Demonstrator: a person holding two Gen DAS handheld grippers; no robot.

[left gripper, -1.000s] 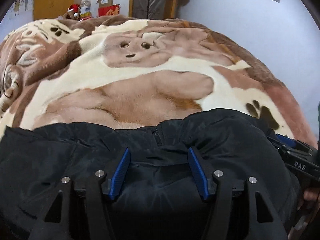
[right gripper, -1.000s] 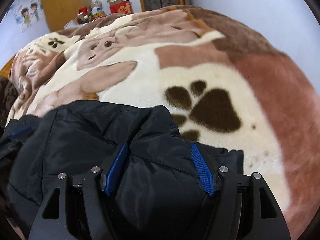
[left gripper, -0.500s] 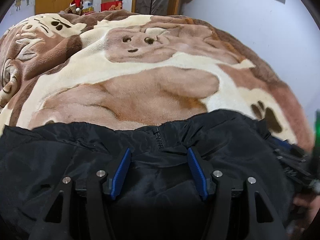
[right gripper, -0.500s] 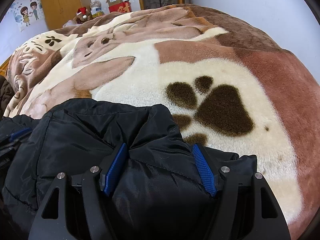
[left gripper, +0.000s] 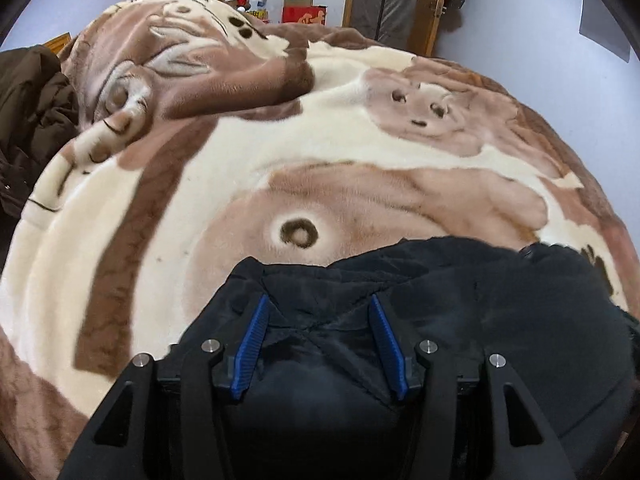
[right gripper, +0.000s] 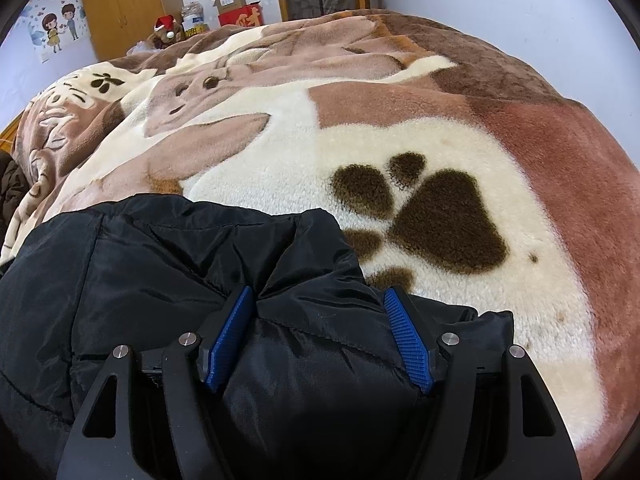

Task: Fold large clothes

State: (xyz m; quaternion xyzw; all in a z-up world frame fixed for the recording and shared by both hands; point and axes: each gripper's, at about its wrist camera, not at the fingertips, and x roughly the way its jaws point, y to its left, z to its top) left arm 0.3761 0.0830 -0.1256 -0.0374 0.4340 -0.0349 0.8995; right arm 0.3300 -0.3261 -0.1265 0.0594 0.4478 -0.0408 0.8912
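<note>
A black padded jacket (left gripper: 500, 300) lies bunched at the near edge of a bed covered with a brown and cream animal-print blanket (left gripper: 280, 140). My left gripper (left gripper: 318, 300) is shut on a creased fold at the jacket's left end, and the fabric pulls taut between the blue pads. In the right wrist view the jacket (right gripper: 160, 264) spreads to the left, next to a dark paw print on the blanket (right gripper: 440, 140). A thick puffy fold at the jacket's right end fills my right gripper (right gripper: 320, 292), which is shut on it.
A dark brown coat (left gripper: 32, 112) is heaped at the bed's left edge. Beyond the bed's far end stand cardboard boxes (left gripper: 302, 8) and a wooden wardrobe (right gripper: 128, 8). A pale wall runs along the right side.
My left gripper has swung to the left with jacket fabric between its pads; bare blanket now shows on its left where black fabric lay. The right gripper has stayed put.
</note>
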